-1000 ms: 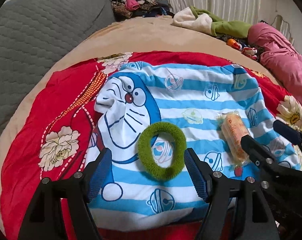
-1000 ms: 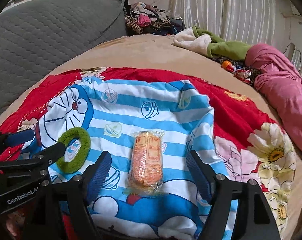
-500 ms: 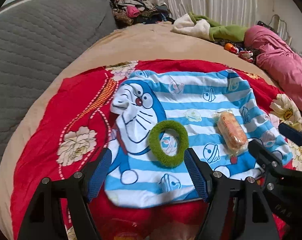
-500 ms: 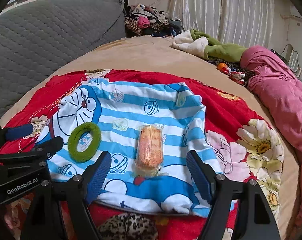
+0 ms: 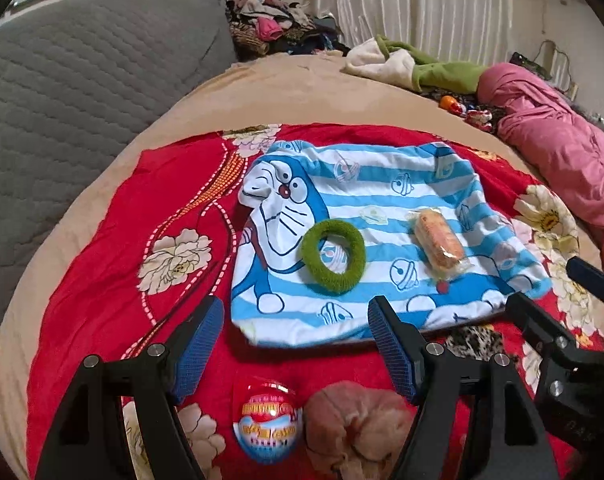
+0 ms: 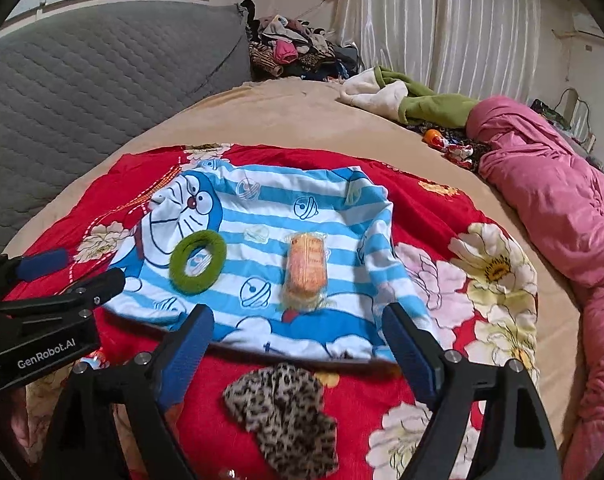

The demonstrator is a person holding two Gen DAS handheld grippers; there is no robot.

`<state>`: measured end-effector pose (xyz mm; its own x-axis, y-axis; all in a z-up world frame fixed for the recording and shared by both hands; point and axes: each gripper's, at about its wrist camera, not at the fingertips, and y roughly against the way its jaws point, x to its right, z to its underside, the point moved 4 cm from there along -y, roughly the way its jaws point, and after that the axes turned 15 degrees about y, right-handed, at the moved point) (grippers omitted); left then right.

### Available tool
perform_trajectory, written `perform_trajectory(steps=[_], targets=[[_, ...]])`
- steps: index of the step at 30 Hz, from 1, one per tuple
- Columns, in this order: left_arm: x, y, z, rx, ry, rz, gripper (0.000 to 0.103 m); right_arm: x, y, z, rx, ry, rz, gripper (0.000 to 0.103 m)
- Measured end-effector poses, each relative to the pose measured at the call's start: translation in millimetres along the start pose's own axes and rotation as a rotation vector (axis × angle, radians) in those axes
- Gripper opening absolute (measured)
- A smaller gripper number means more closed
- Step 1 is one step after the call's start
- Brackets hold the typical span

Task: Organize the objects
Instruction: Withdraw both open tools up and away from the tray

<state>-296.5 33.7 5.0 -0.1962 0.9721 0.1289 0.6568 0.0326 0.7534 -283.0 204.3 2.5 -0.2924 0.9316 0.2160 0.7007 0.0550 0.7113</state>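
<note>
Nearest, lower edge. Left gripper (image 5: 295, 344) is hanging spread, nothing between its blue pads. Right gripper (image 6: 297, 354) is likewise empty, its jaws widening at this moment.

Under the left gripper. A capsule egg (image 5: 267, 420), glossy red and blue, is lying on the red floral quilt (image 5: 101, 280), just beside a pinkish plush lump (image 5: 358, 428). The egg is looking hard, light and slippery: likely best pinched across its middle. The plush is looking soft and forgiving anywhere.

Under the right gripper. A leopard-print scrunchie (image 6: 281, 404) is lying crumpled on the quilt, near the front hem of the striped cloth. Soft, light, bunching under pressure: any fold should serve as a hold.

Middle ground. The blue-and-white cartoon-cat cloth (image 5: 382, 184) is lying flat on the quilt. On it, a green fuzzy hair ring (image 5: 334, 256) is sitting left of centre; limp and light, probably best taken across one side of the loop. Well apart to its right, a wrapped orange snack (image 6: 306, 268) is lying lengthwise; its clear wrapper is looking slick and its contents crushable, so a gentle grip across the short width seems advisable.

Far. A grey quilted headboard (image 5: 81, 80), a clothes heap (image 6: 293, 50) and a pink duvet (image 6: 550, 200) are lying on or beyond the tan bedding.
</note>
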Motion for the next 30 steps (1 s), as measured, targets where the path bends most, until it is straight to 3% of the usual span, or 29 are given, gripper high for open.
perform_trajectory(steps=[8, 30], targets=[[-1.0, 29.1, 11.9, 0.001, 0.001, 0.028, 0.076, -2.5, 40.4, 0.8, 0.032, 0.010, 0.031, 0.090], [-21.9, 137.6, 35.4, 0.111, 0.023, 0.074, 0.076, -26.8, 158.2, 9.1, 0.145, 0.054, 0.084, 0.094]])
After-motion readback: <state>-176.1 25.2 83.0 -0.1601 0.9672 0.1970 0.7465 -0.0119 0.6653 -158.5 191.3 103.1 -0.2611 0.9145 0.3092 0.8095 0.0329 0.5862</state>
